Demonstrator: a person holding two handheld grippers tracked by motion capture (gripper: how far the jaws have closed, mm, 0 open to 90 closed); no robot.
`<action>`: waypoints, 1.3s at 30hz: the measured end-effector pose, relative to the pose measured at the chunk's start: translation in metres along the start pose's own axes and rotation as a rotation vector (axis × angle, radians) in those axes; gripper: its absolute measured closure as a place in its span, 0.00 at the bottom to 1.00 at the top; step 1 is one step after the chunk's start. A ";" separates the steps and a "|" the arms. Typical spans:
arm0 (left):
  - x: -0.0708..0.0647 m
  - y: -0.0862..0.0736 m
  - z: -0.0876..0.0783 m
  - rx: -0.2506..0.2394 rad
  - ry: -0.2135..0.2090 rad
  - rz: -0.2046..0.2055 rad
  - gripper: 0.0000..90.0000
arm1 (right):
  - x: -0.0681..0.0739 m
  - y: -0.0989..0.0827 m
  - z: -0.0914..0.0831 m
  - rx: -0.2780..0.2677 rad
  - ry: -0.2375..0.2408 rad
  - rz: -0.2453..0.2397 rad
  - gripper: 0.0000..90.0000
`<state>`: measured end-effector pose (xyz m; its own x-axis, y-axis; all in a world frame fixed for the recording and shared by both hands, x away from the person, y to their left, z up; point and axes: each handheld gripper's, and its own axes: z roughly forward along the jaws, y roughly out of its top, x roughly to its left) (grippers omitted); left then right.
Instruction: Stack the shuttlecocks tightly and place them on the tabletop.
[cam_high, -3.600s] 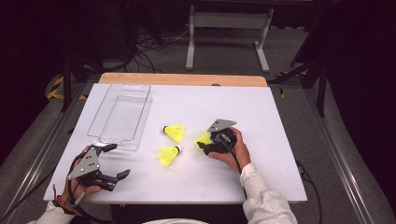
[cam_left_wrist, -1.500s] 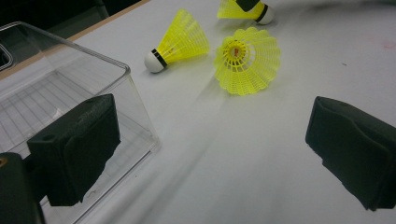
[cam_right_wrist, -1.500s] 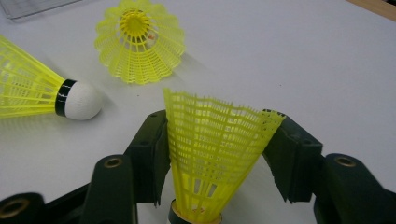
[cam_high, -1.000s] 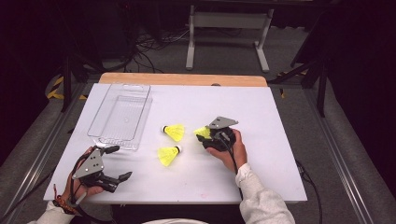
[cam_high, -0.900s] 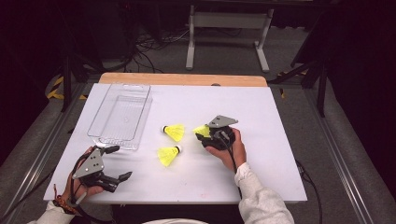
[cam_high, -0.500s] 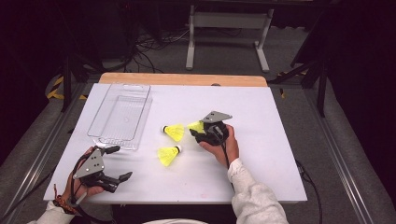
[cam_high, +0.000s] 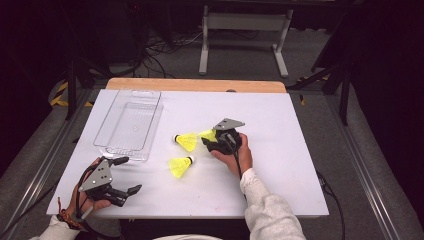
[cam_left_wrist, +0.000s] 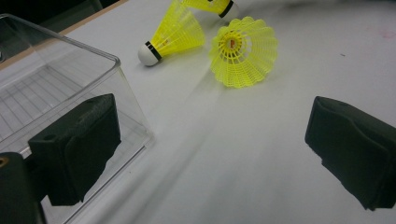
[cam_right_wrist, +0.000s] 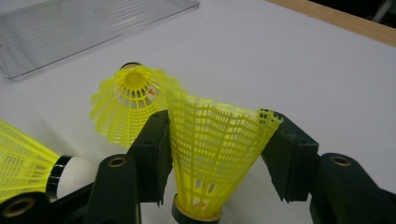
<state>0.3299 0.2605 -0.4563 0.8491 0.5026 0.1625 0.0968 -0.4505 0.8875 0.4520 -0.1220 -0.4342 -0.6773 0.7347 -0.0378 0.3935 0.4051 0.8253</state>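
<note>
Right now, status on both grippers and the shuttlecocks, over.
Right gripper shut on a yellow shuttlecock. Left gripper open, idle beside the clear tray. Two other shuttlecocks loose on the table, one close ahead.

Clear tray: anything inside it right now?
The clear tray looks empty; its ribbed floor shows through. All three shuttlecocks are outside: two lie on the table, one sits in the right hand-held gripper. The left gripper's jaw hides one tray corner.

clear tray (cam_high: 131, 125) on table's left | white table (cam_high: 280, 115) (wooden far edge) | metal stand (cam_high: 243, 22) behind
</note>
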 end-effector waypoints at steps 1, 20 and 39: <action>0.000 0.000 0.000 0.002 -0.001 0.001 0.05 | -0.001 -0.001 0.001 0.007 -0.003 0.005 0.50; -0.001 -0.001 0.003 0.021 -0.012 0.003 0.05 | -0.019 -0.007 0.011 0.052 -0.038 0.031 0.39; -0.002 -0.001 0.004 0.031 -0.016 0.004 0.05 | -0.014 0.032 0.022 0.134 -0.072 -0.149 0.31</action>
<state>0.3303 0.2573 -0.4589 0.8579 0.4885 0.1591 0.1090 -0.4757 0.8728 0.4875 -0.1074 -0.4194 -0.6900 0.6963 -0.1977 0.3748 0.5774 0.7253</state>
